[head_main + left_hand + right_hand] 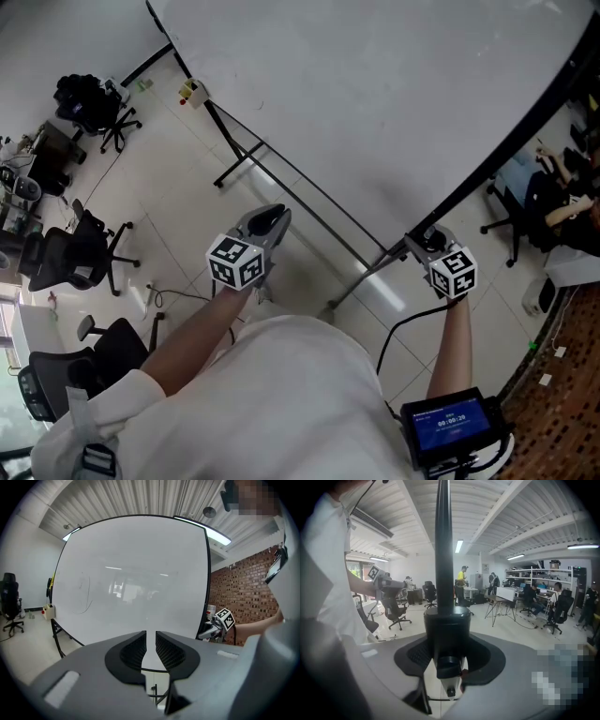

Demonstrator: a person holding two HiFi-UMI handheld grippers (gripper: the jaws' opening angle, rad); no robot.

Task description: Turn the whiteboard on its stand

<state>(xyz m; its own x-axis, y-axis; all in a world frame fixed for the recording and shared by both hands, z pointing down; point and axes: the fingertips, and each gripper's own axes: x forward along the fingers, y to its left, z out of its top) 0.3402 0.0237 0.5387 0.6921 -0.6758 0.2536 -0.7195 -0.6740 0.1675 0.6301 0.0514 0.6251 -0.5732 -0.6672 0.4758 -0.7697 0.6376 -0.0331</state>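
The big whiteboard (375, 94) fills the top of the head view, tilted on its black stand (246, 157). My right gripper (429, 240) is at the board's right edge and shut on the black frame (506, 159). In the right gripper view the frame's upright post (443, 550) and a black block on it fill the gap between the jaws of the right gripper (446, 620). My left gripper (272, 217) hangs short of the board's lower edge, touching nothing. Its jaws stand a narrow gap apart with nothing between them, left gripper (150, 633) pointing at the white face (131, 583).
Office chairs (70, 258) stand on the tiled floor at the left. A small yellow box (191, 91) sits at the stand's far foot. A seated person (553, 202) is beyond the board's right end. Desks and more people (506, 597) fill the room behind.
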